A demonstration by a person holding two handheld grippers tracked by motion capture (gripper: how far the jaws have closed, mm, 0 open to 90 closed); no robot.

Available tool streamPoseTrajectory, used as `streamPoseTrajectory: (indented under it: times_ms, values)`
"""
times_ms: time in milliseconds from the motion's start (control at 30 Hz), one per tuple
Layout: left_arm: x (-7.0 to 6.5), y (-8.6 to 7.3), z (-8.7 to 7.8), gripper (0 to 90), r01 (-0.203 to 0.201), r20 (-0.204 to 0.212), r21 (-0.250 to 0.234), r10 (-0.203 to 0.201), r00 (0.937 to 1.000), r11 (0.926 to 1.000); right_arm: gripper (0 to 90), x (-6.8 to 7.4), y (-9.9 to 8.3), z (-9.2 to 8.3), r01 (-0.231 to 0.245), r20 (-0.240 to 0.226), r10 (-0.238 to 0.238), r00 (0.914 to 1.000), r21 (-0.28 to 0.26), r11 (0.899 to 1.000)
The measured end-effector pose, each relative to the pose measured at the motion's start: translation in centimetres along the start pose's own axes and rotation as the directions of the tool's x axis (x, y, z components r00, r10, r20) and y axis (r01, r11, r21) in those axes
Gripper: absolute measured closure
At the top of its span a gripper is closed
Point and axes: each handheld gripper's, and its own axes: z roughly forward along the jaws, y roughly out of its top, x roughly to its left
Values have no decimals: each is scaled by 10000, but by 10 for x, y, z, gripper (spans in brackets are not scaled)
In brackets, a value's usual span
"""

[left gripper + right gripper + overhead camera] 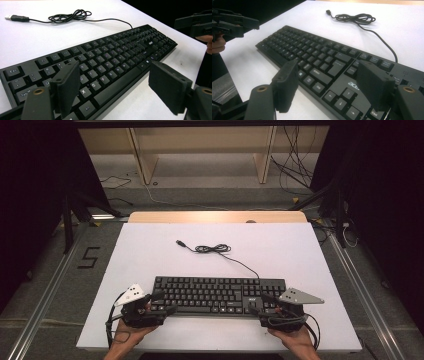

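Keyboard (217, 294) ends partly hidden behind gripper fingers (67, 87)

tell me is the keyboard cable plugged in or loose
Loose: the cable lies partly coiled on the table, and its USB plug rests bare on the surface, away from the keyboard.

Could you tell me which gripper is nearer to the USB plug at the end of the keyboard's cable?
Left. The left gripper sits at the keyboard's left end, below the USB plug; the right gripper is at the far right end.
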Motion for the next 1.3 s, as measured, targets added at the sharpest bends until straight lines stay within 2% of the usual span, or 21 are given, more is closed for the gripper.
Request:
streamPoseTrajectory:
  times_ms: [967,1033,1067,1300]
  values:
    - [0,0,1,250,15,5,5,-15,10000,10000,353,0,1,3,-42,18,42,10000,20,10000]
    - [1,0,1,251,36,-90,87,-35,10000,10000,353,0,1,3,-42,18,42,10000,20,10000]
    - [1,0,1,251,36,-90,87,-35,10000,10000,353,11,13,30,209,-251,-203,9995,224,9995]
    - [2,0,1,251,40,-95,101,-39,9999,9999,355,11,13,30,209,-251,-203,9995,224,9995]
